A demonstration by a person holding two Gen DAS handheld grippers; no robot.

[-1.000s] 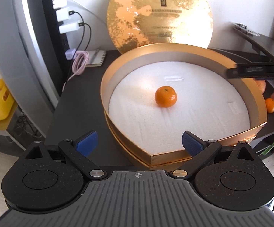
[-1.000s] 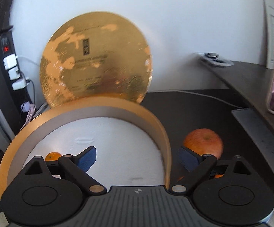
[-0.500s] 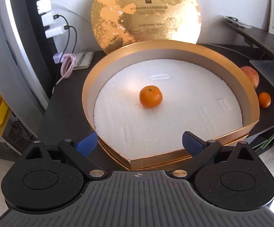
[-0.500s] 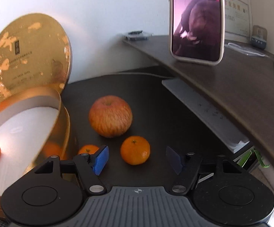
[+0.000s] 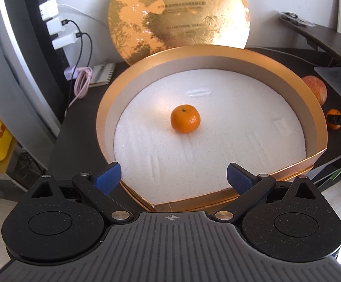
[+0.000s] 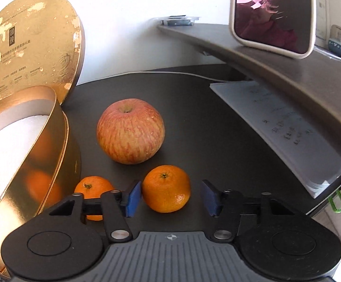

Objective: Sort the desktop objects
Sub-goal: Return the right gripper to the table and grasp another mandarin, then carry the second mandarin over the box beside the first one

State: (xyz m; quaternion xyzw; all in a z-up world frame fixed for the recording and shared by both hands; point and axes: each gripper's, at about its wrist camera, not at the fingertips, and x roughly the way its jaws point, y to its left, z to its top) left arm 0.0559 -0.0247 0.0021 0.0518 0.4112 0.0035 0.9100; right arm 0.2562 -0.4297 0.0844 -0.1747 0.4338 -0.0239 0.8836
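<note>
the right gripper [image 6: 169, 197], its jaws just closing around but not yet pinching the mandarin [image 6: 166, 188] on the near desk beside the gold box [image 6: 52, 155], should squeeze gently across the middle, since the soft, light, round fruit could bruise or roll.

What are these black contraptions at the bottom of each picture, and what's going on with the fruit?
They are hand-held grabbing tools, one per hand, each with a camera looking along its blue-padded jaws. The left gripper hangs open over a round gold box with one mandarin inside. The right gripper sits low on the dark desk; its jaws have just been closing around a second mandarin, the right pad not yet touching. An apple and a smaller mandarin wait nearby.
</note>
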